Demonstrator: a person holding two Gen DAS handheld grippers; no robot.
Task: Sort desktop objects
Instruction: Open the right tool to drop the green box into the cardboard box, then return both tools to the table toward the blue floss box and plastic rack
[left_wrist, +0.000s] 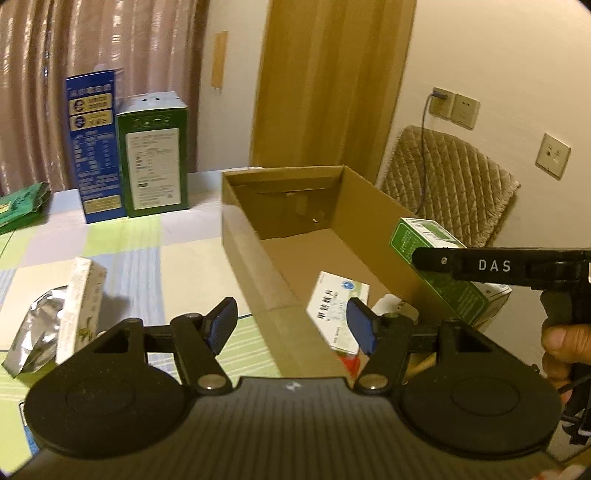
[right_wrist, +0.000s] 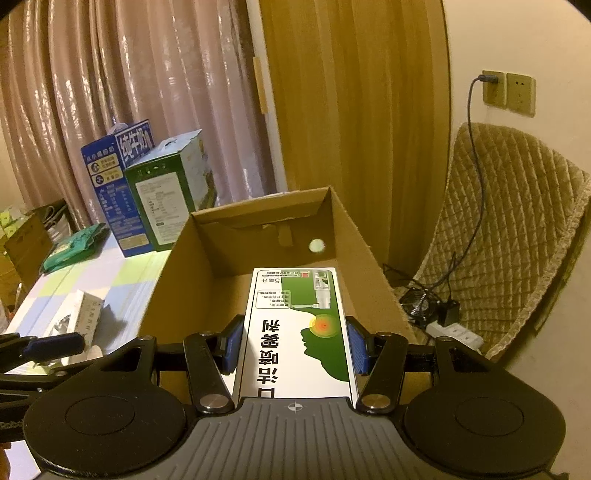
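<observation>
An open cardboard box stands on the checked tablecloth. My left gripper hangs open over the box's near left wall, nothing between its blue pads. Just past the right pad a white medicine box lies tilted inside the cardboard box, free of the pads. My right gripper is shut on a green and white spray box, held lengthwise above the cardboard box. In the left wrist view that spray box sits at the right, over the box's right wall.
A white carton and a foil pouch lie on the cloth to the left. A blue carton and a green carton stand at the back, with a green bag beside them. A quilted chair stands to the right.
</observation>
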